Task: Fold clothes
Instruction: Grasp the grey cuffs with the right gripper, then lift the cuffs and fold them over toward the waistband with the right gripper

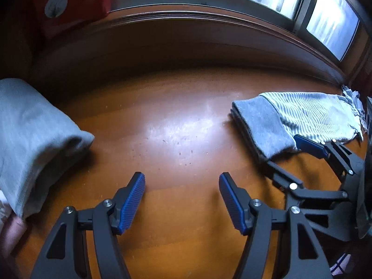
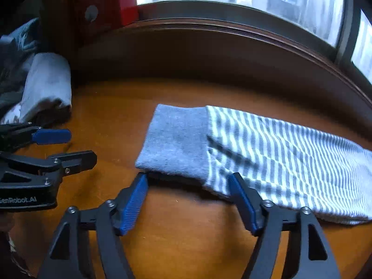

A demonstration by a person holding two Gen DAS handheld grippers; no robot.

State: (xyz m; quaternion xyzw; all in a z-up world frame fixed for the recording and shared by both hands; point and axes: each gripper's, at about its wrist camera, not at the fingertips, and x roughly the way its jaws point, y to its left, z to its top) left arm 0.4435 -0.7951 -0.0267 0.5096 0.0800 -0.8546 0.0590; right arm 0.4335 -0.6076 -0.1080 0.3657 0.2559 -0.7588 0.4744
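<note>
A folded garment, plain grey at one end and grey-and-white striped at the other (image 2: pixel 244 148), lies flat on the wooden table (image 2: pixel 186 232); it also shows at the right of the left wrist view (image 1: pixel 300 118). My right gripper (image 2: pixel 188 183) is open at its near edge, one finger beside the grey end, the other over the striped part; it shows too in the left wrist view (image 1: pixel 282 150). My left gripper (image 1: pixel 182 186) is open and empty over bare table, and shows at the left of the right wrist view (image 2: pixel 80 146). A folded light grey cloth (image 1: pixel 30 134) lies at the left.
A dark wooden sill and window (image 1: pixel 209 4) run along the back of the table. A red object (image 1: pixel 69 2) stands at the back left. More dark clothes (image 2: pixel 16 53) pile behind the grey cloth (image 2: pixel 48 83). A hand (image 1: pixel 11 234) shows at the lower left.
</note>
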